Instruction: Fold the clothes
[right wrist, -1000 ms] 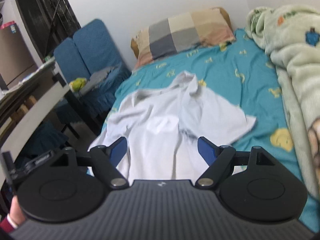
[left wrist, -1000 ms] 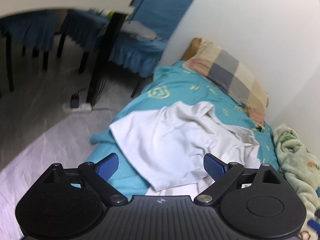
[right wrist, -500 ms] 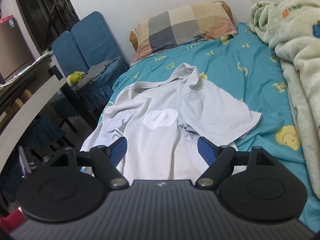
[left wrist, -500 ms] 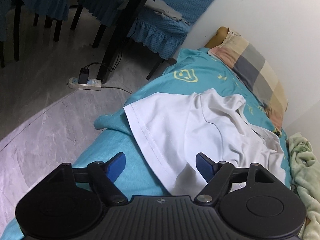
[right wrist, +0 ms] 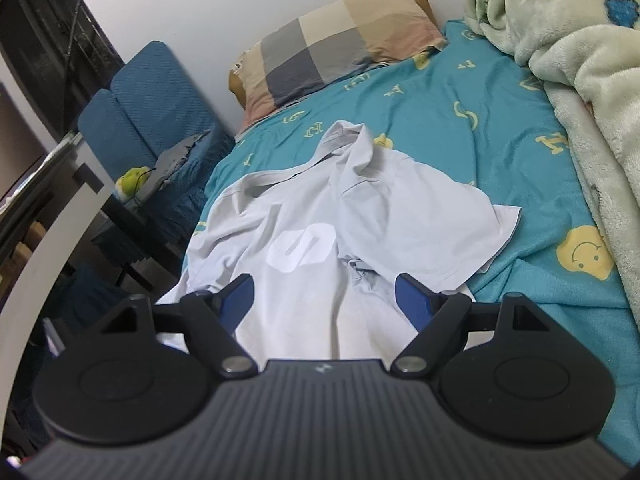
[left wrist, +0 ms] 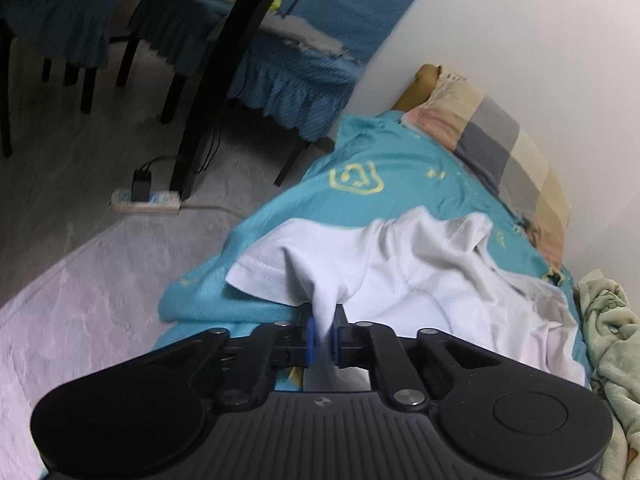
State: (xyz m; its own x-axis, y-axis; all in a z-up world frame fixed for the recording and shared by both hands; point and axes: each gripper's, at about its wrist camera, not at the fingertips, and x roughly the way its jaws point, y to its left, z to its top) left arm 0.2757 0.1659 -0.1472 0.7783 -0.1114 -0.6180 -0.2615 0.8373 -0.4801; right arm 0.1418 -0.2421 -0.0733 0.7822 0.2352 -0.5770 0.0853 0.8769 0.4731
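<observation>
On the teal printed bedsheet (right wrist: 500, 92) lies a crumpled white short-sleeved polo shirt (right wrist: 320, 220), collar toward the checked pillow (right wrist: 340, 44), hem toward both tools; its long axis runs straight away from them. Left gripper (left wrist: 322, 338): jaws closing, blue pads already pinching a gathered fold at the hem's left edge. Right gripper (right wrist: 326, 300): jaws spread wide, nothing held, shirt cloth directly beneath and ahead. Judgement: right side must next pinch its hem corner.
</observation>
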